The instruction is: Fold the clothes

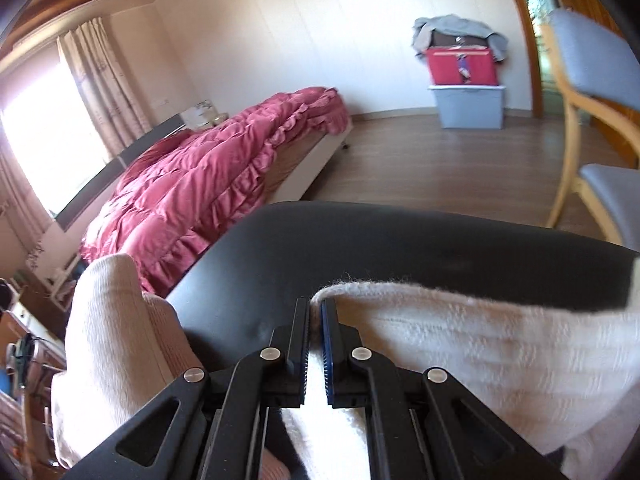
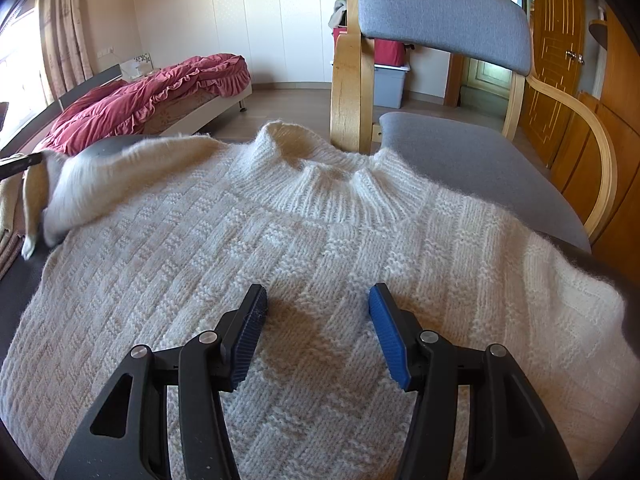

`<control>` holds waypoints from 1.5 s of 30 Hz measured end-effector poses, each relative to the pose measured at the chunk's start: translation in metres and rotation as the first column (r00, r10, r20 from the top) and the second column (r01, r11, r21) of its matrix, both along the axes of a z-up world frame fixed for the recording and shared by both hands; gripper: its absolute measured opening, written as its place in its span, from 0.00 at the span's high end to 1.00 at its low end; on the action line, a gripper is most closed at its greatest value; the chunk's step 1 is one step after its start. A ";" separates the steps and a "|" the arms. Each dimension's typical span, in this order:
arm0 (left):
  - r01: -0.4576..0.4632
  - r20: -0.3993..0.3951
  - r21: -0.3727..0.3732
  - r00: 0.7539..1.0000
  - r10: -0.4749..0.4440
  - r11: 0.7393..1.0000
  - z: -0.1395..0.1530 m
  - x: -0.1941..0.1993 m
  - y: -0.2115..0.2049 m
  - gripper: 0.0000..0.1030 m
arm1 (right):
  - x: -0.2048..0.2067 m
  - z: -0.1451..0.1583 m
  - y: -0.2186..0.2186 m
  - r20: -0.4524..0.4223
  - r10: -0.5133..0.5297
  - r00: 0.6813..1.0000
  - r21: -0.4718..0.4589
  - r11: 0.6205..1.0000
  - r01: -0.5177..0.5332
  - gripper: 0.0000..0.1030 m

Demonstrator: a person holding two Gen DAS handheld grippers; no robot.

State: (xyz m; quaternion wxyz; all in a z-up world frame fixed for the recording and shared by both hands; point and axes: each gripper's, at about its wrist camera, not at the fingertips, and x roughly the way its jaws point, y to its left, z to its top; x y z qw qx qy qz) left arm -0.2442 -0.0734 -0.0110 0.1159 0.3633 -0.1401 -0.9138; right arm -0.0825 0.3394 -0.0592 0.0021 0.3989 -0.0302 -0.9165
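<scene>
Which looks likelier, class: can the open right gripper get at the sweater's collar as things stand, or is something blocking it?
Probably yes: the right gripper hovers open over the sweater, and nothing lies between it and the collar.

The right claw (image 2: 318, 298), jaws apart, hovers over a cream knit sweater (image 2: 248, 248) spread flat.

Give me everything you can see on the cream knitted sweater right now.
The cream knitted sweater is thick and fuzzy, with a basket-weave block pattern and a ribbed roll collar. It lies spread flat on a black table, collar towards the grey wooden-framed chair. One sleeve, blurred, is lifted and folding over the body; the left gripper is shut on its edge. The right gripper hovers open above the chest; contact can't be judged.
</scene>
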 end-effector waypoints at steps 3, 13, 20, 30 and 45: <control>-0.023 0.028 -0.040 0.999 0.024 0.999 -0.010 -0.020 -0.002 0.96 | 0.000 0.000 0.000 0.000 0.000 1.000 -0.002 1.000 0.000 0.44; -0.054 0.214 -0.133 0.973 0.082 0.990 -0.056 -0.077 -0.014 0.86 | 0.000 0.000 0.001 0.000 -0.001 1.000 -0.013 1.000 0.001 0.43; -0.236 0.261 0.106 0.944 0.201 0.966 -0.034 -0.087 -0.071 0.78 | -0.001 0.000 0.002 0.000 0.003 1.000 -0.013 1.000 -0.003 0.42; -0.166 0.215 0.380 0.973 0.088 0.910 -0.001 -0.064 -0.092 0.81 | -0.002 0.000 0.001 0.001 0.000 1.000 -0.011 1.000 0.000 0.42; 0.023 0.366 0.160 0.927 -0.081 0.987 -0.061 -0.032 0.004 0.78 | -0.002 0.000 0.000 0.001 0.002 1.000 -0.013 1.000 -0.002 0.41</control>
